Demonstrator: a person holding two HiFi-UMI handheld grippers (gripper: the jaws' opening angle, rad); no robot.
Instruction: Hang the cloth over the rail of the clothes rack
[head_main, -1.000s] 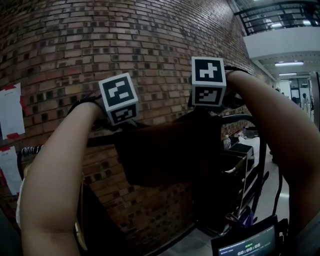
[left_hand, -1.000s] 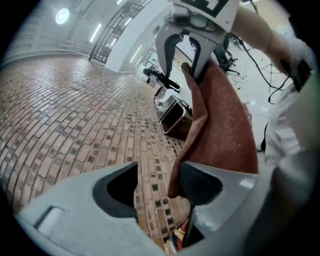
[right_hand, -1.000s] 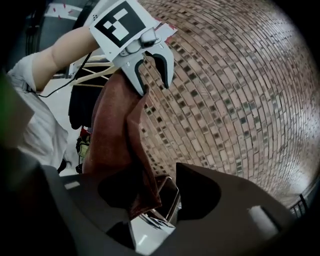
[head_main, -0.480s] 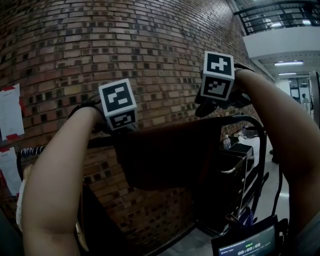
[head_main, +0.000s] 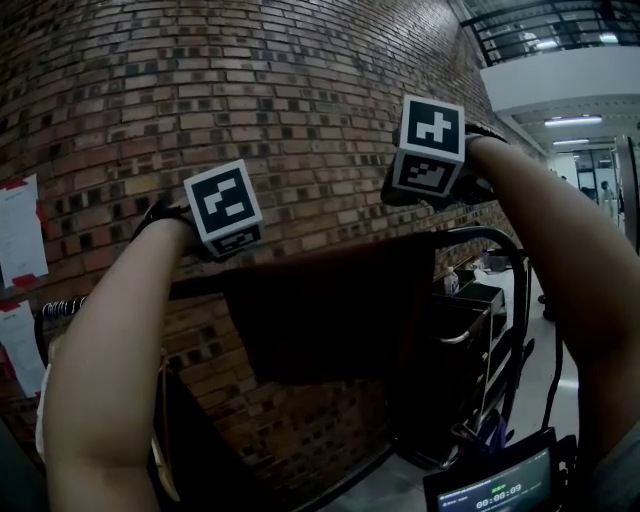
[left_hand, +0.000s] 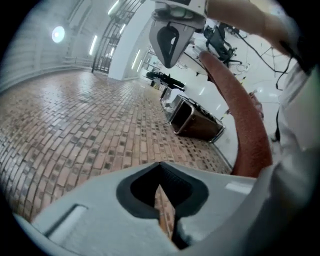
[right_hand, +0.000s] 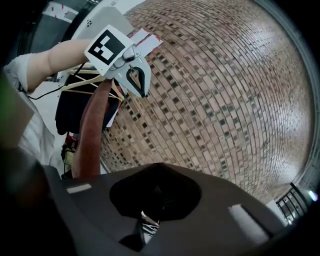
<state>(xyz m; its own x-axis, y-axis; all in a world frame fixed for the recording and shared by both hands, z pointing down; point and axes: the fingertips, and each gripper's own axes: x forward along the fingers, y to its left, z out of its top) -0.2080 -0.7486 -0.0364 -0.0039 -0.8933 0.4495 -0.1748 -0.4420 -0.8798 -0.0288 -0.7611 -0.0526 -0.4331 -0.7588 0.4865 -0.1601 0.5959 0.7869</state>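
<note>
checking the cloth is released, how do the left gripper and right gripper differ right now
In the head view the right gripper is held higher than the left gripper. The left gripper is above the cloth at its left end, the right gripper above its right end, near the bend of the rail. Shared: both sets of jaws have just closed with nothing between them, and the cloth hangs over the rail, held by neither.
</note>
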